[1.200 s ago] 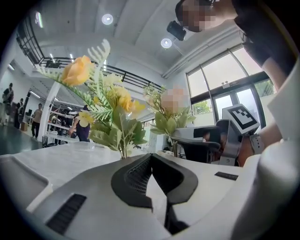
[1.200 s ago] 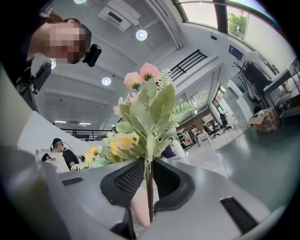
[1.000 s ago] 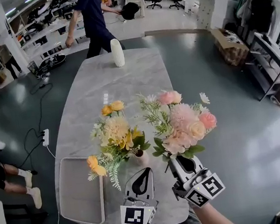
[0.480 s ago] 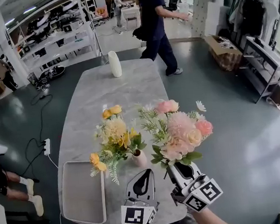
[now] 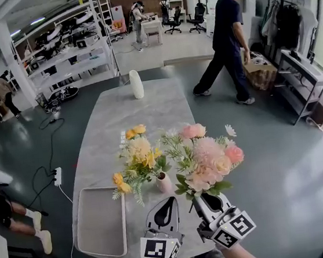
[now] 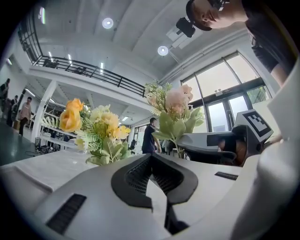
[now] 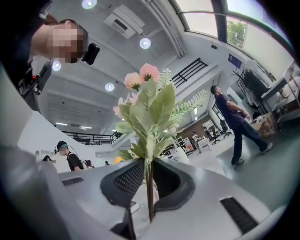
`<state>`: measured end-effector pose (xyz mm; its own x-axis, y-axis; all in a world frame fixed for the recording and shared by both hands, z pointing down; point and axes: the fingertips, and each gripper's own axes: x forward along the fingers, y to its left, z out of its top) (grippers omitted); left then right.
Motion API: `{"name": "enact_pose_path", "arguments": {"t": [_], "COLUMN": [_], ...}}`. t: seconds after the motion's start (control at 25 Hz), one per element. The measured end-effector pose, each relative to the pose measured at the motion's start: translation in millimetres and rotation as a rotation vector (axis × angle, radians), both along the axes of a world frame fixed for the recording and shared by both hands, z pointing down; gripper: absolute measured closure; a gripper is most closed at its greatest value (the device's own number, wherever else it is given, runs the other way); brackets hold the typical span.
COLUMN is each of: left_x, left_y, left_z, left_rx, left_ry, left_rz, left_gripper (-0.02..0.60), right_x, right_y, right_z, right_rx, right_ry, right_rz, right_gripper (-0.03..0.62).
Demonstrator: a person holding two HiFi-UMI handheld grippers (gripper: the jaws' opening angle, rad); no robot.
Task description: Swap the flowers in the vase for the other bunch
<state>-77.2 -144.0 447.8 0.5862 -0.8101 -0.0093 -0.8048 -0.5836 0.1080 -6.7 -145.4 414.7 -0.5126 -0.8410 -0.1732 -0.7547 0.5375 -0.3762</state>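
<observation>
Head view: yellow bunch (image 5: pixel 139 157) sits in the small vase (image 5: pixel 164 182) near the front edge of the table (image 5: pixel 147 107), so the swap hasn't begun at the vase end. Right gripper (image 5: pixel 200 198) is clamped on the stems of the pink bunch (image 5: pixel 209 157), blooms up, just right of the vase, likely staged to drop in once the vase is free. Right gripper view confirms it: stems pinched between both jaws. Left gripper (image 5: pixel 169 200) is clenched on nothing, nose toward the vase; it would have to open before pulling the yellow bunch. Tray (image 5: pixel 97 221) at left looks like the drop spot. Hard to see: vase mostly buried under leaves, stem ends cut off, and I can't tell whether the two bunches touch.
</observation>
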Motion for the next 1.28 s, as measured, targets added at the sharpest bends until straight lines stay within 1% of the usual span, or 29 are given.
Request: {"name": "enact_pose_path", "arguments": {"t": [0.24,0.52,0.68,0.92,1.12,1.28], "left_x": [3.6,-4.2,0.7,-3.6,-4.0,-9.3], "left_y": [9.2,17.0,19.5,22.1,22.2,22.3], "left_z": [-6.5,-16.8,-23.6,-29.0,-37.0,-42.4], "left_rx": [0.014,0.031,0.04,0.049,0.061,0.06], "left_ry": [0.009,0.018,0.03,0.046,0.044,0.035], "left_rz": [0.004,0.004,0.001,0.002,-0.019,-0.059], "left_gripper": [0.568,0.568,0.568,0.568,0.568,0.568], "right_x": [2.7,-3.7,1.3,-5.3,-4.4,-2.9], "right_y": [13.3,25.8,31.1,38.0,37.1,35.3], "right_z": [-8.1,-15.0,-21.2,-27.7,-31.0,-36.9], "right_rx": [0.016,0.016,0.024,0.035,0.037,0.035], "right_ry": [0.0,-0.017,-0.013,-0.004,-0.018,-0.037], "right_rz": [-0.003,0.002,-0.002,-0.013,-0.031,-0.059], "right_gripper": [0.525,0.525,0.525,0.525,0.525,0.525]}}
